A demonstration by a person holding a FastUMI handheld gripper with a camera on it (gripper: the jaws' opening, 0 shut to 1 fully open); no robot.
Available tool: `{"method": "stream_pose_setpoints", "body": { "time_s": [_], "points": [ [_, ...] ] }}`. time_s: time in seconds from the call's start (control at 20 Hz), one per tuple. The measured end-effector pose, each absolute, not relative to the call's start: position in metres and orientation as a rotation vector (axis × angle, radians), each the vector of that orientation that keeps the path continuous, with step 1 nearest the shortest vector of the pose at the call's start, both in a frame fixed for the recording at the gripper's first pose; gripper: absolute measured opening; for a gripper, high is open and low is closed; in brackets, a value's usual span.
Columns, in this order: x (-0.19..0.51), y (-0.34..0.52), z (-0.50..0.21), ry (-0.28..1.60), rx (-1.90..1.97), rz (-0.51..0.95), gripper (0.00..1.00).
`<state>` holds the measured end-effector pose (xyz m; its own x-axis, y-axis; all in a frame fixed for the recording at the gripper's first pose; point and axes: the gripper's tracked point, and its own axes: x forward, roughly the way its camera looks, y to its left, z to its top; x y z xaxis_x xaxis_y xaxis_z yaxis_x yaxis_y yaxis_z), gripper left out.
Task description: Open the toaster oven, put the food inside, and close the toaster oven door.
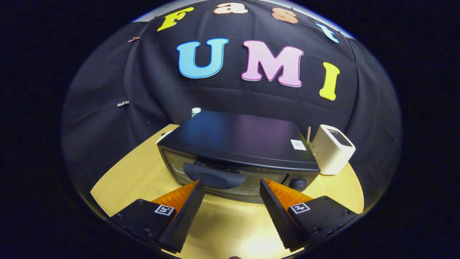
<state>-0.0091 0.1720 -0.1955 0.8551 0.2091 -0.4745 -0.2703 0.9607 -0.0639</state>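
A black toaster oven stands on the round wooden table, its glass door facing me and standing shut. The door's dark curved handle runs along the door's top edge, just ahead of and slightly above my fingertips. My gripper is open, fingers spread wide with nothing between them, hovering above the table right in front of the door. A round knob sits at the oven's right front, just beyond the right finger.
A white boxy appliance stands on the table right of the oven, with a thin wooden stick beside it. A small white cap pokes up behind the oven's left rear. The black cloth wall hangs close behind. The table's edge curves near on both sides.
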Motion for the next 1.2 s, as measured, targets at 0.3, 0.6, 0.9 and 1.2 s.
{"method": "stream_pose_setpoints", "body": {
  "time_s": [0.3, 0.6, 0.9, 1.2],
  "points": [
    [-0.016, 0.094, -0.143, 0.332, -0.178, 0.191, 0.99],
    [-0.013, 0.007, -0.071, 0.211, -0.107, 0.063, 0.99],
    [-0.028, -0.064, -0.004, 0.097, -0.051, -0.025, 0.98],
    [-0.041, -0.104, -0.002, 0.097, -0.021, -0.072, 0.98]
  ]
}}
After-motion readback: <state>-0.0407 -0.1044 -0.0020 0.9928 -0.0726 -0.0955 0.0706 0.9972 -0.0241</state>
